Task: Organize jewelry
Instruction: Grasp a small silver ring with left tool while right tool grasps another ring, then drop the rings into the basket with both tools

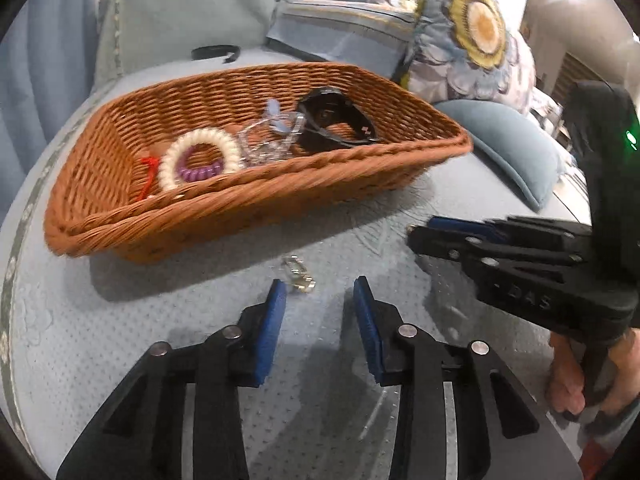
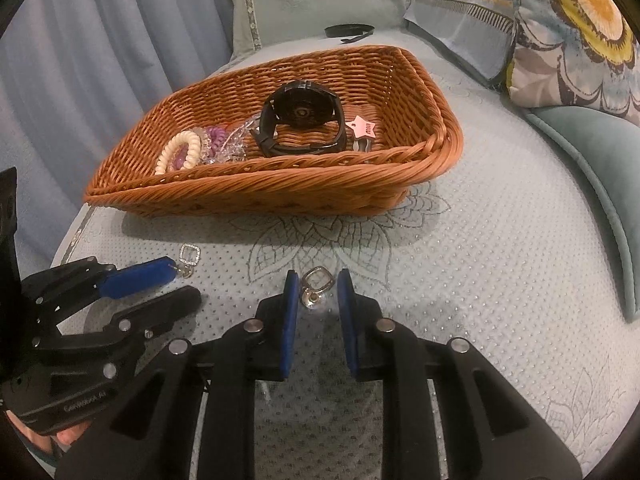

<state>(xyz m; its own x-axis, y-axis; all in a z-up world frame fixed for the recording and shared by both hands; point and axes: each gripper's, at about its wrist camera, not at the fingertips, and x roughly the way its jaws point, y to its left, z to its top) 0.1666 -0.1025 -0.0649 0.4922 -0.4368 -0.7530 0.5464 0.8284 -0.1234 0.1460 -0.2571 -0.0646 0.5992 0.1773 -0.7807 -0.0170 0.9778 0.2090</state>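
Observation:
A brown wicker basket [image 1: 260,196] [image 2: 280,188] on a bed holds a black watch [image 2: 300,120], a cream coil hair tie [image 1: 200,156], a purple coil tie [image 2: 214,134], clear beads [image 1: 268,140] and a pink star tag [image 2: 362,127]. A silver earring [image 1: 298,274] lies on the bedspread just ahead of my open left gripper [image 1: 320,292], by its left fingertip; the right wrist view shows it too [image 2: 189,258]. A second silver earring [image 2: 314,286] lies between the fingertips of my open right gripper [image 2: 318,286]. In the left wrist view the right gripper [image 1: 418,230] comes in from the right.
A black headband [image 1: 216,53] [image 2: 348,31] lies on the bed behind the basket. Pillows, one with a yellow flower print [image 1: 476,28], are stacked at the back right. A blue curtain [image 2: 100,60] hangs at the left past the bed's edge.

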